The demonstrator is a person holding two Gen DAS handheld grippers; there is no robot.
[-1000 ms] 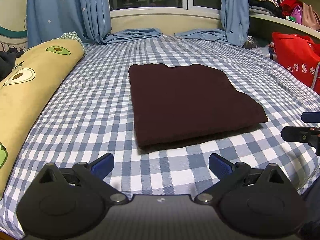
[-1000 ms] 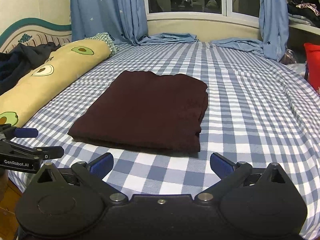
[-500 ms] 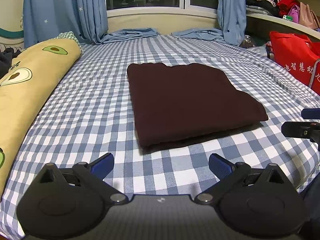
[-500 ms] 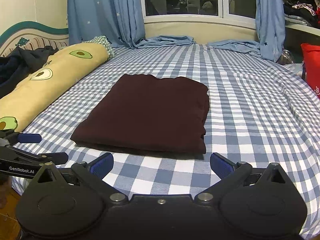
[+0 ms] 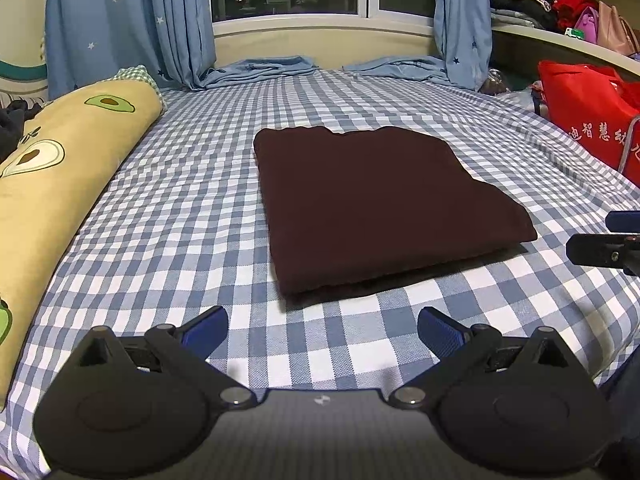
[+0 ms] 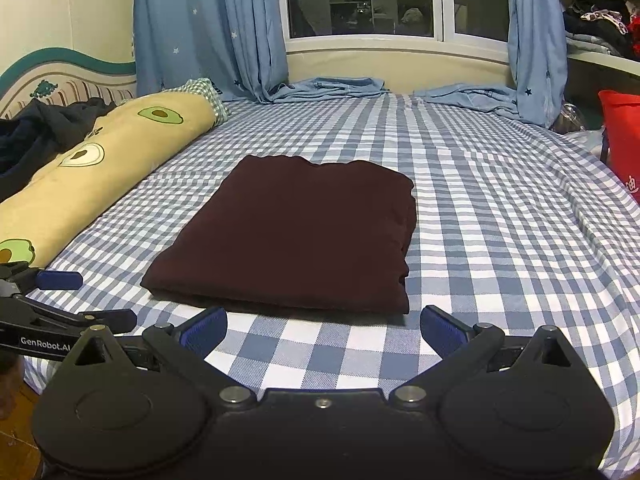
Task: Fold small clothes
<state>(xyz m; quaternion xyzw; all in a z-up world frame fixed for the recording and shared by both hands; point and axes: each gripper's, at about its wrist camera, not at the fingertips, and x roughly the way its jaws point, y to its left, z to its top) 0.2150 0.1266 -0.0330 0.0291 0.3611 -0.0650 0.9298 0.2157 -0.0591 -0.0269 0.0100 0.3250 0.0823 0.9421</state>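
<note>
The dark maroon garment [image 5: 376, 204] was folded into a neat flat rectangle and sat in the middle of the bed [image 5: 192, 216], a bit nearer the front edge than the window. Edges looked pretty tidy, with layers showing along the right side in the right wrist view [image 6: 296, 232]. What kind of garment it was, I honestly couldn't tell from the fold.

Both grippers hung just short of its near edge, touching nothing. The left gripper [image 5: 322, 326] had its blue pads spread wide with nothing between them, and the right gripper [image 6: 323, 326] was the same, wide apart and empty.

The bed had a blue and white checked sheet, mostly smooth. A long yellow avocado pillow [image 5: 60, 176] ran along the left side, with some dark clothing [image 6: 44, 132] piled past it by the headboard. Blue star curtains [image 6: 208, 28] framed the dark window [image 6: 360, 0] at the far end, their hems spilling onto the bed. A red bag [image 5: 588, 116] stood off the right side, under a cluttered shelf [image 5: 560, 12].
</note>
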